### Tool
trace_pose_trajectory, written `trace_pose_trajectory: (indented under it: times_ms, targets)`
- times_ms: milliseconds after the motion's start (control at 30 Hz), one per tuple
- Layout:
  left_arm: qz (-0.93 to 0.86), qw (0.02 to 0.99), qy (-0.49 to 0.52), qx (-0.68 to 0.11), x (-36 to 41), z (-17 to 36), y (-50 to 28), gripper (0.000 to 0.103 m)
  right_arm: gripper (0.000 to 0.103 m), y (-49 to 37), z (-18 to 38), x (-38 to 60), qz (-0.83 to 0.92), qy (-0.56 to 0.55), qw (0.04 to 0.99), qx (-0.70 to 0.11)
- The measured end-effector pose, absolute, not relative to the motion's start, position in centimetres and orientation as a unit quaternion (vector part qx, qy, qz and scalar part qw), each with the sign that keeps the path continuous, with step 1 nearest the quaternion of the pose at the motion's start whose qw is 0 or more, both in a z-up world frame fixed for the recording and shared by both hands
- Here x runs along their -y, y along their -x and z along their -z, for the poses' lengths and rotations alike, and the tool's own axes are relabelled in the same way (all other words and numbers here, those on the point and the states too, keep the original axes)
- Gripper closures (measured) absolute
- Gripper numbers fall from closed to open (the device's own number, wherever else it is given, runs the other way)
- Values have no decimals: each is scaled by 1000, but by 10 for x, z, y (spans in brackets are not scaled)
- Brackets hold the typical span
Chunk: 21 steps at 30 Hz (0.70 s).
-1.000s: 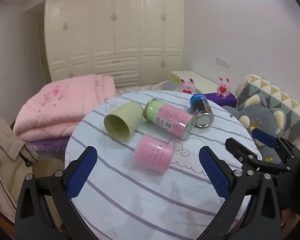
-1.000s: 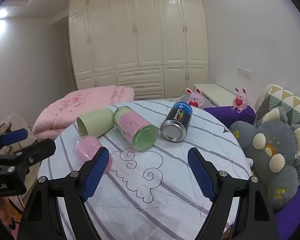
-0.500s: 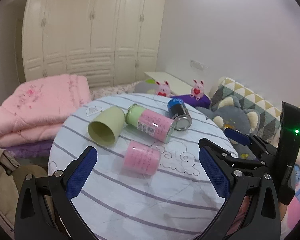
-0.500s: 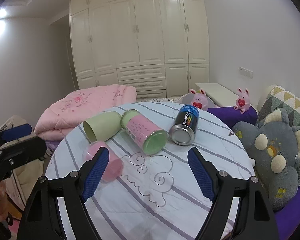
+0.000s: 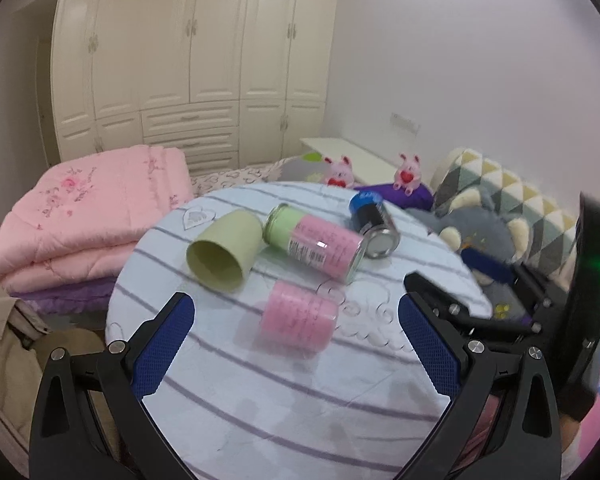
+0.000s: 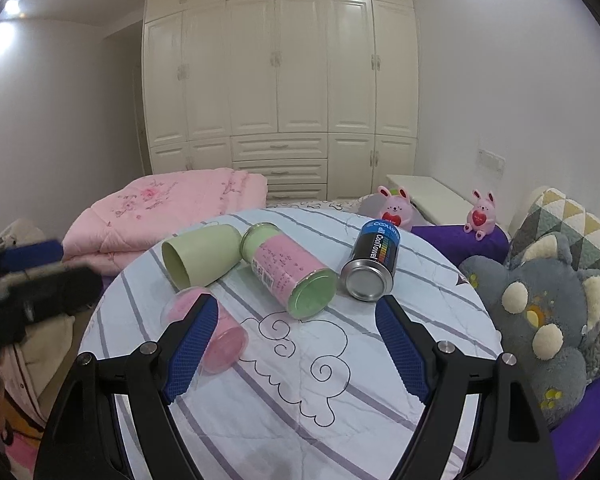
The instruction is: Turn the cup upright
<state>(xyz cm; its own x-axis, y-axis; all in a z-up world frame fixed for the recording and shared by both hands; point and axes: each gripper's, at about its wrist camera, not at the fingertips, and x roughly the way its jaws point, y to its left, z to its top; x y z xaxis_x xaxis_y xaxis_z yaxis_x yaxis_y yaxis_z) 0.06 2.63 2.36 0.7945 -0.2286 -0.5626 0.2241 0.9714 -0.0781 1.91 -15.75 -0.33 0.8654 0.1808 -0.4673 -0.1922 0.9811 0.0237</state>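
Pale-green cup lies on its side ahead-left of L gripper; both grippers, incl. R gripper, gape wide, empty, pre-grasp.

Back wall: a cream wardrobe with panelled doors runs floor to ceiling, a bank of drawers set low in its middle.
Side walls: plain white; a wall socket plate sits on the right-hand one.
Ceiling: white with a stepped moulding; a round ceiling light glows at upper left.
Low furniture: a white shelf runs along the right wall.
Bedding: a folded pink quilt lies in front of the wardrobe.
Light: soft, even, indoor.
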Motion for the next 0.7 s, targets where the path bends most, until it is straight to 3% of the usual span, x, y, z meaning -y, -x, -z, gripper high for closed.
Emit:
trace_pose_trajectory:
  times_ms: [700]
  targets:
    - [115,945,-25,-306,-10,-5,-11,0,21,-22,12,172,-72,-26,960,-271]
